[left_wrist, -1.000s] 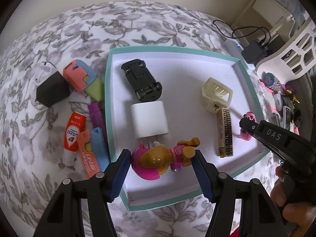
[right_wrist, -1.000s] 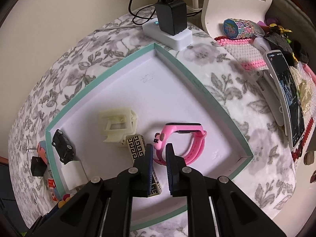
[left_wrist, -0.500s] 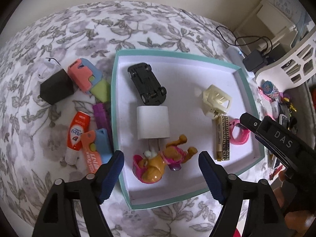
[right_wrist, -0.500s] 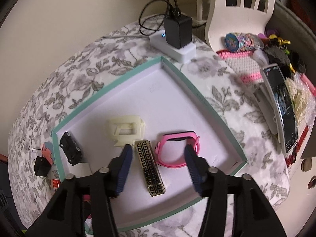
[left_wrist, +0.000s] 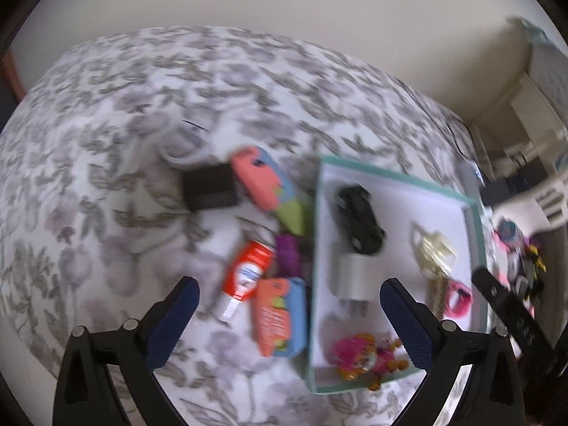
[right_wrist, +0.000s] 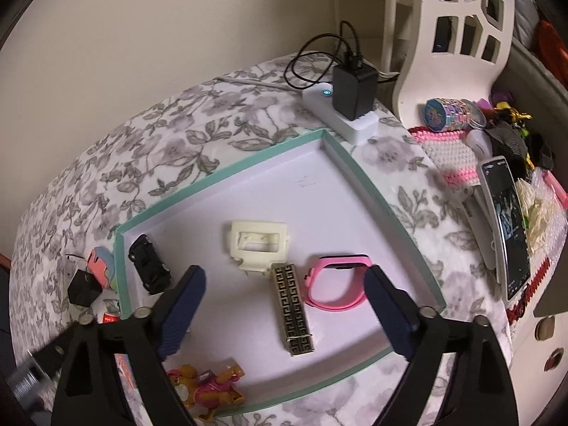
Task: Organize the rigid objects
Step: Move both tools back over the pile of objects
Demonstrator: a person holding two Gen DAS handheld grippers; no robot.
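Observation:
A teal-rimmed white tray [right_wrist: 383, 191] holds a black toy car [right_wrist: 149, 264], a cream plastic clip [right_wrist: 257, 245], a gold patterned bar [right_wrist: 293, 312], a pink watch [right_wrist: 337, 284] and a pink-and-orange toy figure [right_wrist: 206, 387]. My right gripper [right_wrist: 285, 294] hovers open above the bar and watch, holding nothing. In the blurred left wrist view my left gripper [left_wrist: 289, 305] is open over the tray's left rim [left_wrist: 314, 248]. Below it lie a red glue stick [left_wrist: 246, 273] and an orange-and-blue packet [left_wrist: 278, 316]. A white charger [left_wrist: 349, 278] sits in the tray.
Left of the tray on the floral cloth lie a black cube [left_wrist: 209, 191], a pink-blue-green piece [left_wrist: 266, 188] and a purple item [left_wrist: 287, 252]. A power strip with black adapter [right_wrist: 351, 106], a white chair [right_wrist: 458, 35] and a phone [right_wrist: 507, 223] crowd the right.
My left gripper swung left, off the toy figure and toward the loose items outside the tray. My right gripper let go of the pink watch, opened wide and drew back.

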